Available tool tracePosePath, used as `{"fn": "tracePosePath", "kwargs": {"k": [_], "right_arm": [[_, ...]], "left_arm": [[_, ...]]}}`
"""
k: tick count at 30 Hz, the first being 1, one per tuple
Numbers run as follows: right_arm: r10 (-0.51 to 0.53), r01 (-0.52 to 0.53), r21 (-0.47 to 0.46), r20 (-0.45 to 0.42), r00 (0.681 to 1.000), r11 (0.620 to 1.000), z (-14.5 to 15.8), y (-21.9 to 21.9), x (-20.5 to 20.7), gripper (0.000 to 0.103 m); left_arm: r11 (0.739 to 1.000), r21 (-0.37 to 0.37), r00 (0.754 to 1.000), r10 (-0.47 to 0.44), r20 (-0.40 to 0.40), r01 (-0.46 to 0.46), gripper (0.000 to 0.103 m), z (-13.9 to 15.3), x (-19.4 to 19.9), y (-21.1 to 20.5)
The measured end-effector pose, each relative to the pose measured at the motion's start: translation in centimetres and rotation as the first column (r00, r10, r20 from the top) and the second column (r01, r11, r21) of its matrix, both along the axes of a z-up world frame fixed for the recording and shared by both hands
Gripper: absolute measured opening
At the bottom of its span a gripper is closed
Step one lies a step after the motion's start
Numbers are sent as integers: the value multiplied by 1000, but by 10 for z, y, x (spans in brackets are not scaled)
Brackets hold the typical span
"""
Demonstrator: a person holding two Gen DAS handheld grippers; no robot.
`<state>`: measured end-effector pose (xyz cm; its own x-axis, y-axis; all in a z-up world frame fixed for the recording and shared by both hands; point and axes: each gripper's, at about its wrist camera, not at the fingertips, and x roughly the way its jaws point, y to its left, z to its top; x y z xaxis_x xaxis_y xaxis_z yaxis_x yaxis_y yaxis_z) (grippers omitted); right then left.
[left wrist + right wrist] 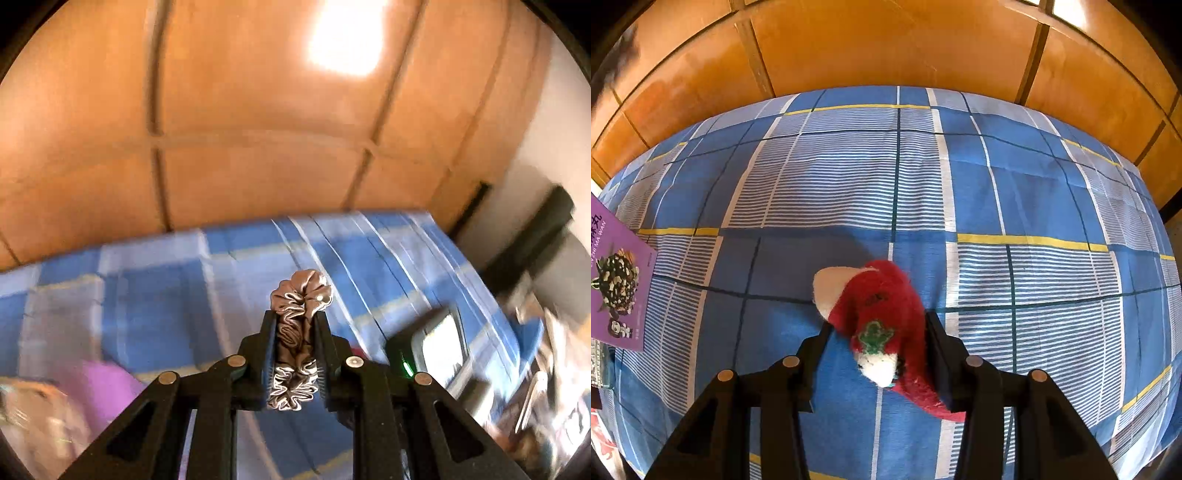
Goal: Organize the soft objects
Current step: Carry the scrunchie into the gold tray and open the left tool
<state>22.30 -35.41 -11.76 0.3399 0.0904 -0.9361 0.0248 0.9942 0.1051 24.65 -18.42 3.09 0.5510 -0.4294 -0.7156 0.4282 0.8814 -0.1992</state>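
Note:
In the left wrist view my left gripper (pixel 294 317) is shut on a brown satin scrunchie (pixel 300 325), held up above the blue checked bedsheet (pixel 155 291). The view is blurred by motion. In the right wrist view my right gripper (pixel 878 325) is open, its fingers on either side of a red and white sock (pixel 882 317) with a green motif that lies on the bedsheet (pixel 849 177). The right finger touches the sock's side; the left finger stands apart from it.
An orange wooden panel wall (pixel 886 40) runs behind the bed. A purple box (pixel 617 280) lies at the bed's left edge and shows as a purple blur in the left wrist view (pixel 103 384). A dark device with a green light (pixel 436 343) sits to the right, beside blurred clutter.

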Motion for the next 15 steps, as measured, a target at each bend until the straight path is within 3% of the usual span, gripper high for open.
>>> {"fn": "tracePosePath", "kwargs": {"k": [3,7,15], "right_arm": [[1,-1,-2,-3,1000,1000,0,0,1,46],[8,-8,-12,1,1000,1000,0,1,1,46],[43,-41,-66,30,999,997,-1,8,-3,46]], "left_arm": [[996,18,994,86,69,-88,19,26,16,42],[976,48,973,206,101,-212,19,39,25,114],[895,88,899,432,70,-437,20,14,-8,271]]}}
